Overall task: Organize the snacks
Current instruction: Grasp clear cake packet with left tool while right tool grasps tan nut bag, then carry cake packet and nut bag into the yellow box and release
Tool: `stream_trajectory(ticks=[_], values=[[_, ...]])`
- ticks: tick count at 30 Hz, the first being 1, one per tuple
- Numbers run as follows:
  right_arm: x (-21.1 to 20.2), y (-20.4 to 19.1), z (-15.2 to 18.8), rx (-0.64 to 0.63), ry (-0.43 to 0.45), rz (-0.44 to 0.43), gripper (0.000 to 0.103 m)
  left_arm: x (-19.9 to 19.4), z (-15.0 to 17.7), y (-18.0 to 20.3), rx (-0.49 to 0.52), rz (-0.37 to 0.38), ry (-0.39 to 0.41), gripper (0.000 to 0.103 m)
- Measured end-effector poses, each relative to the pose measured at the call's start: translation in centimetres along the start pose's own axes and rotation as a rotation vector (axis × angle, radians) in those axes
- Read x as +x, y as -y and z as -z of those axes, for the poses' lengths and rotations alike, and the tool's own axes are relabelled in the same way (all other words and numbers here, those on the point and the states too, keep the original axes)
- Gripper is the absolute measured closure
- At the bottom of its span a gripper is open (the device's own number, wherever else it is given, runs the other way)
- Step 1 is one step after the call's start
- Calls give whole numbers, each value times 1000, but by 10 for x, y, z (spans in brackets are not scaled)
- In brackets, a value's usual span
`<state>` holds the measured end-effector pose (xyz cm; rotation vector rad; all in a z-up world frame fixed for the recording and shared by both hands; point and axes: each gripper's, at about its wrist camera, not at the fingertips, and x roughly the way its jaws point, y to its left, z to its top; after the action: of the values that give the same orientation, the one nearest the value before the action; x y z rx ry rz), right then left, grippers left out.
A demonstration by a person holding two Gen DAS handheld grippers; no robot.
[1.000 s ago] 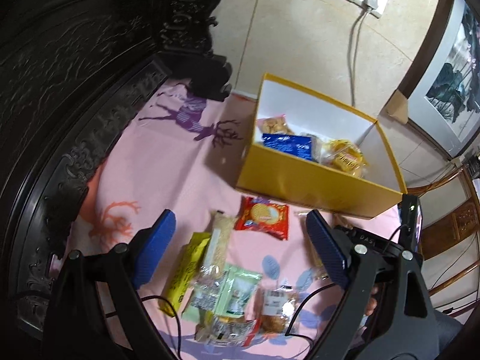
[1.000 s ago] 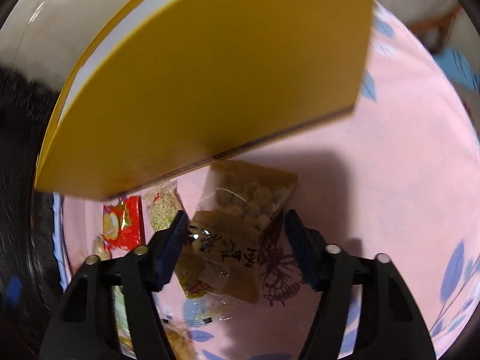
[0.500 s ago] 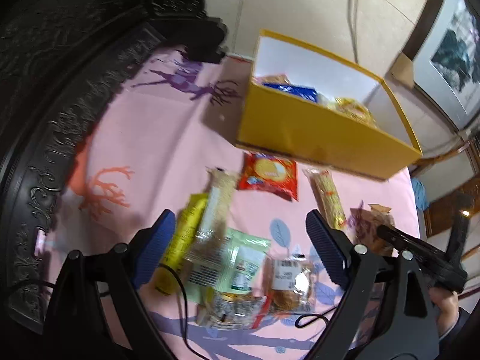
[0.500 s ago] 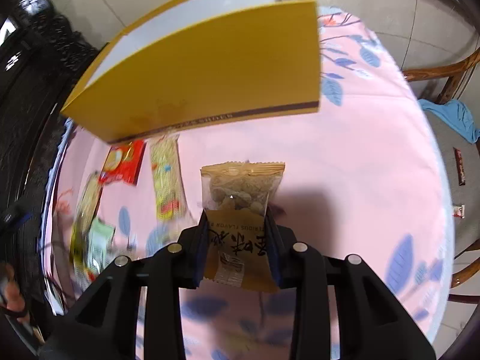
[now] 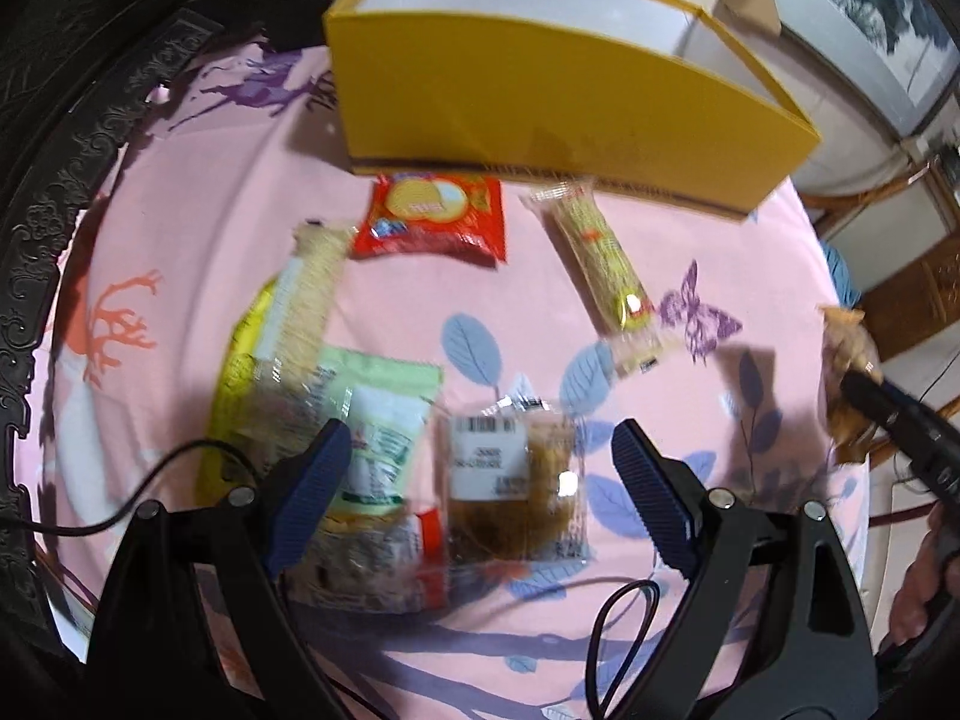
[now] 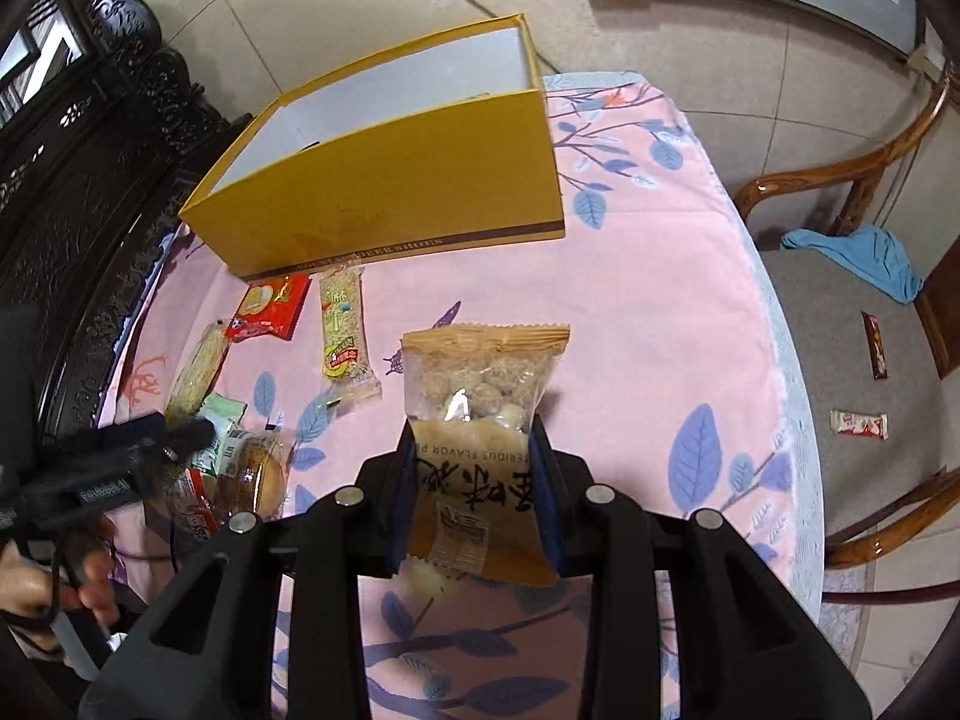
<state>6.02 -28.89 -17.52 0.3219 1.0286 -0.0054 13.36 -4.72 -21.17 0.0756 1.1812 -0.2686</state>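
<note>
My right gripper (image 6: 474,486) is shut on a tan nut packet (image 6: 480,384) and holds it upright above the pink tablecloth, in front of the yellow box (image 6: 384,198). My left gripper (image 5: 480,480) hangs open over a pile of snacks, its pads on either side of a clear bun packet (image 5: 510,486) without touching it. A green packet (image 5: 366,420) lies under the left pad. A red biscuit packet (image 5: 432,216) and a long cereal bar (image 5: 606,264) lie before the yellow box (image 5: 540,102). The right gripper with the nut packet (image 5: 846,360) shows at that view's right edge.
A carved dark wooden frame (image 6: 72,180) borders the table on the left. A wooden chair (image 6: 852,300) with a blue cloth (image 6: 864,252) and two small wrappers stands to the right. A person's hand (image 6: 36,588) holds the left gripper.
My right gripper closed on the nut packet and lifted it back from the box. My left gripper dropped lower over the snack pile, still open.
</note>
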Motion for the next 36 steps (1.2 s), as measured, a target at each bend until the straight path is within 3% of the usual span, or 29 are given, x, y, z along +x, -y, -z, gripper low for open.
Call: stream_trajectory(ticks=[9,14,17,24,36], values=[[-5,3,3,13,1,-14,69,38,15,13,26,-32,-120,13],[-5,5,2,16,1,-14,69,48,17,20,78,-73,-124,14],[-5,6,2,18,1,-13,69,52,16,22,92,-54,-142,44],[-7,4,1,14,8,-9,69,40,17,18,73,8,-115,46],[-14,-6,-8,-15,35,-18,69,-22,-12,5,-1,60,51,46]])
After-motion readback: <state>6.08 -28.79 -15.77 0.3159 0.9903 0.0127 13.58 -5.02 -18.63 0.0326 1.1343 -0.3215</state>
